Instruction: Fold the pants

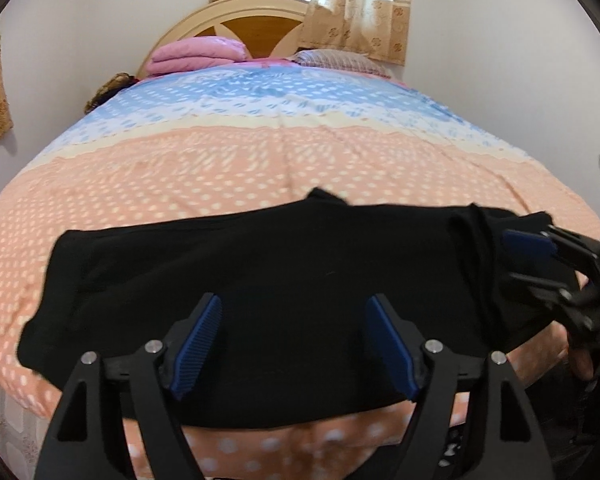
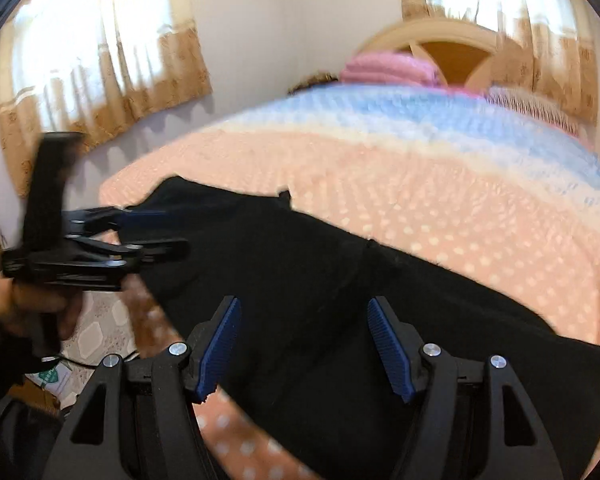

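The black pants (image 1: 260,280) lie flat across the near edge of the bed (image 1: 260,160). The left tool (image 1: 294,344) and right tool (image 2: 304,346) hover over them, jaws spread, holding nothing.

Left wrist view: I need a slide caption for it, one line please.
Open left gripper over black pants on a dotted bed; right gripper at their far end.

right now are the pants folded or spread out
Folded at least partly: the pants lie as one compact black band across the bed, a doubled layer bunched at one end.
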